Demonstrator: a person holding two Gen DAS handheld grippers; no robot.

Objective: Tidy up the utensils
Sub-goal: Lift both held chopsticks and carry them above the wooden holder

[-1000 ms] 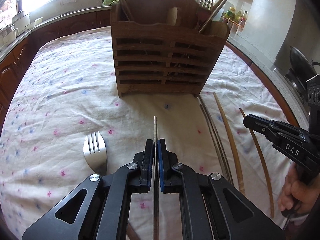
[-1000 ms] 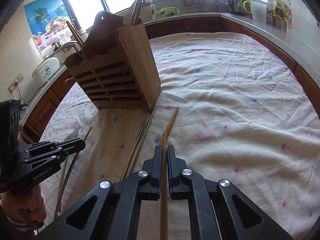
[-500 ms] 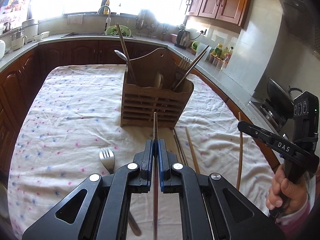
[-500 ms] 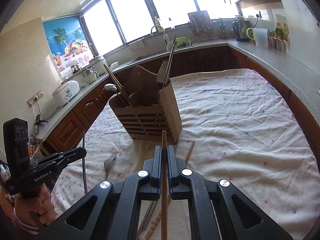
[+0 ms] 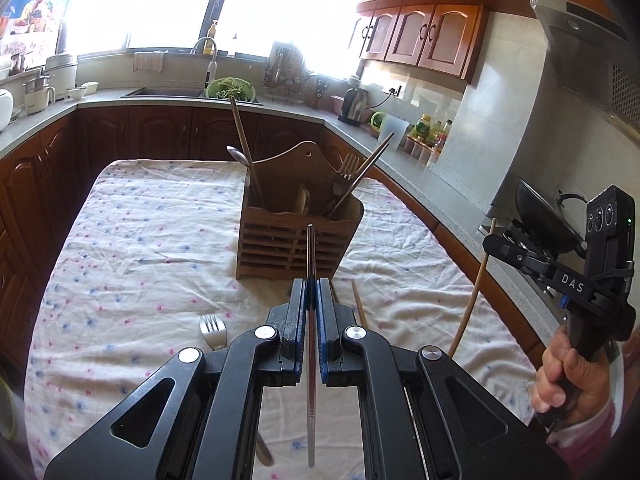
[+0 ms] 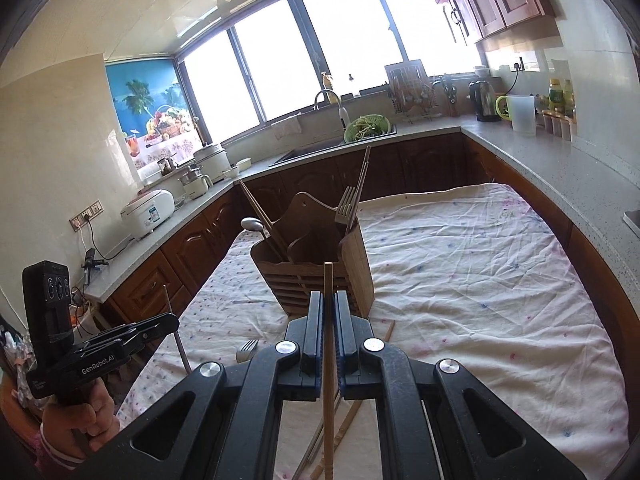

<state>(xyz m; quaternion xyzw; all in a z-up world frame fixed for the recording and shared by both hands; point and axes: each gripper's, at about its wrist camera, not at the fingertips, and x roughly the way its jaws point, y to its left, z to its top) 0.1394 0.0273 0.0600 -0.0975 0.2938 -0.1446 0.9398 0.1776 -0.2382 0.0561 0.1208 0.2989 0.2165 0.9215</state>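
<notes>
Covering the table ahead of both tongs, a floral tablecloth (image 5: pixel 132 240) bears a slatted wooden utensil caddy (image 5: pixel 294 244) straight ahead of each, already stocked with a fork (image 6: pixel 346 204), spoon (image 6: pixel 253 224) and chopsticks. Left gripper (image 5: pixel 311 292) is clenched on a metal chopstick (image 5: pixel 311 256), tip poking forward, raised off the cloth. Right gripper (image 6: pixel 328 304) is clenched on a wooden chopstick (image 6: pixel 328 280), likewise raised. Another fork (image 5: pixel 212 326) lies on the cloth just left of the left tongs; a loose wooden chopstick (image 5: pixel 359 304) lies just right of them.
</notes>
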